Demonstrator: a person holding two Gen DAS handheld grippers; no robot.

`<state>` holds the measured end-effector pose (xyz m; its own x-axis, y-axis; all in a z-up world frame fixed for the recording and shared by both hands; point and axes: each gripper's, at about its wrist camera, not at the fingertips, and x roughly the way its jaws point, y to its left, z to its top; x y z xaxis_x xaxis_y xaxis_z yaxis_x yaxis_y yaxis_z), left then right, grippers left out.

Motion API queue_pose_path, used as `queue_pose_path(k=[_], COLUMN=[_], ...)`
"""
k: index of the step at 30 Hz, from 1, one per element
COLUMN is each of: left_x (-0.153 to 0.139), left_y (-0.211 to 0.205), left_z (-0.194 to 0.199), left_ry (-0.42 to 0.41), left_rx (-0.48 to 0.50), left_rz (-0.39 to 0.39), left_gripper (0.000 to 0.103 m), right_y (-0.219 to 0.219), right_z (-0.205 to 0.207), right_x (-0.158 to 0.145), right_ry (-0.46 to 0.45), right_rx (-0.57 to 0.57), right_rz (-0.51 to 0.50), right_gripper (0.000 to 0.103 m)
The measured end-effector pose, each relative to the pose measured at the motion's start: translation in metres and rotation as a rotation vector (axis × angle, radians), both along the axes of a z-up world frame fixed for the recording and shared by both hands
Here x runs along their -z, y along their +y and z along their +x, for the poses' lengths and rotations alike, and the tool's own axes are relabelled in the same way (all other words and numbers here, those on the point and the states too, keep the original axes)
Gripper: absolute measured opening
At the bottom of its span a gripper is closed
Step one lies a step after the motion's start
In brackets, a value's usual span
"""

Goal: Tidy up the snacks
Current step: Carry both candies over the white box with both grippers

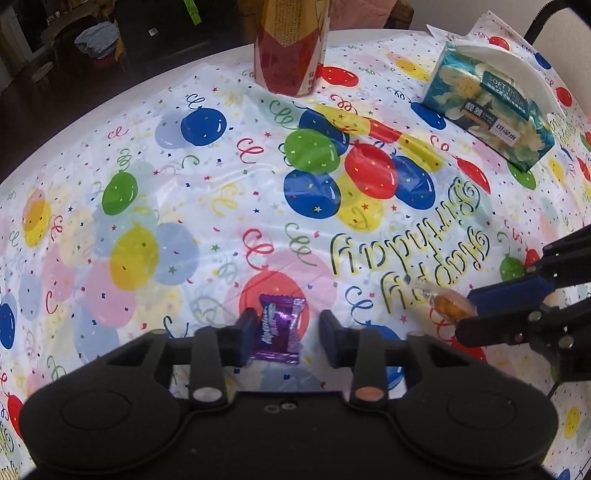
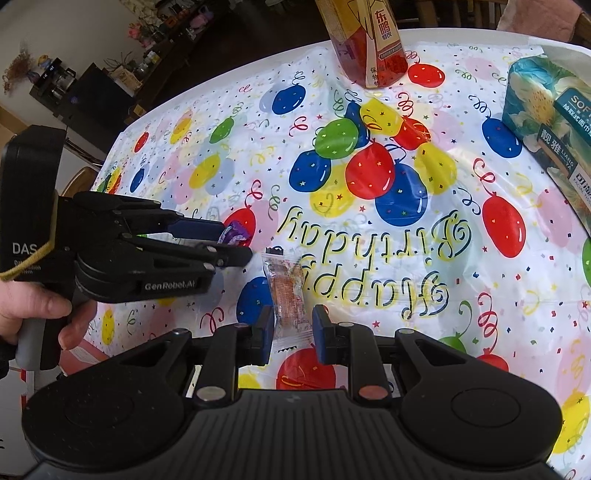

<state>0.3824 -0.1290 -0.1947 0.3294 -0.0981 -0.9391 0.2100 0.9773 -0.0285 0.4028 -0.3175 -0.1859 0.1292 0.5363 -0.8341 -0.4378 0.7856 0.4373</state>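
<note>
- A round white surface (image 1: 369, 35) is sitting in a dim room, covered by a party tablecloth (image 1: 221, 206) printed with balloons and "Happy Birthday" lettering.
- Two wrapped candies are showing, one at each hand-held gripper.
- The purple candy (image 1: 277, 328) is lying on the tablecloth between the fingers of the left hand-held gripper (image 1: 288, 339); its wrapper is lying against the left finger (image 1: 245, 338), while a clear gap is showing on the other side, so the jaws are standing spread and not pinching it.
- In the right wrist view the same purple candy (image 2: 232, 234) is peeking out beyond the tip of the left hand-held gripper (image 2: 231, 243), seen side-on.
- The orange candy (image 2: 290, 295) in a clear wrapper is lying between the fingers of the right hand-held gripper (image 2: 293, 334); the left pad is sitting at the wrapper's edge and the right pad is standing off it, so these jaws are spread as well.
- From the left wrist view the orange candy (image 1: 448, 304) is lying at the tip of the right hand-held gripper (image 1: 472, 308).
- A hand (image 2: 35, 310) is gripping the handle of the left device.
- One tall red-and-gold drink bottle (image 1: 290, 48) is standing upright at the far edge.
- One teal tissue pack (image 1: 491, 107) is lying to the far right, well apart from both candies.
</note>
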Motion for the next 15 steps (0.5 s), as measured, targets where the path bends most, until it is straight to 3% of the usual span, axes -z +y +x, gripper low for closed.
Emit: queue_pose_path(k=[4, 15], left_x=[-0.004, -0.039], left_y=[0.001, 0.004], left_z=[-0.002, -0.025], left_ry=[0.001, -0.035], left_rx=[-0.017, -0.052], left_rz=[-0.018, -0.042], left_gripper=[0.021, 0.02], right_y=[0.0, -0.002], right_z=[-0.003, -0.031], right_x=[-0.001, -0.029], right_ry=[-0.003, -0.051], right_rx=[0.002, 0.014], right_rz=[-0.005, -0.017], right_gripper=[0.022, 0.022])
